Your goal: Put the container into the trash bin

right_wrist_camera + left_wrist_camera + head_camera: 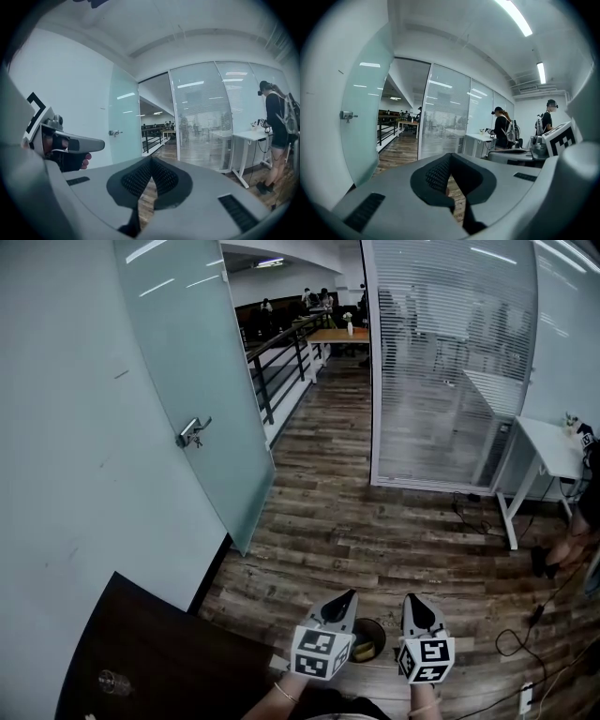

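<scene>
At the lower left of the head view sits a dark desk (159,652). At bottom centre, the left gripper (347,598) has its jaws pressed together on nothing. Just right of it, on the wood floor (375,521), stands the dark round bin (378,624), with something yellowish inside that is probably the container (364,651). Right of the bin, the right gripper (413,600) is likewise closed and empty. The drop looks done, and nothing seems left but to move away.
</scene>
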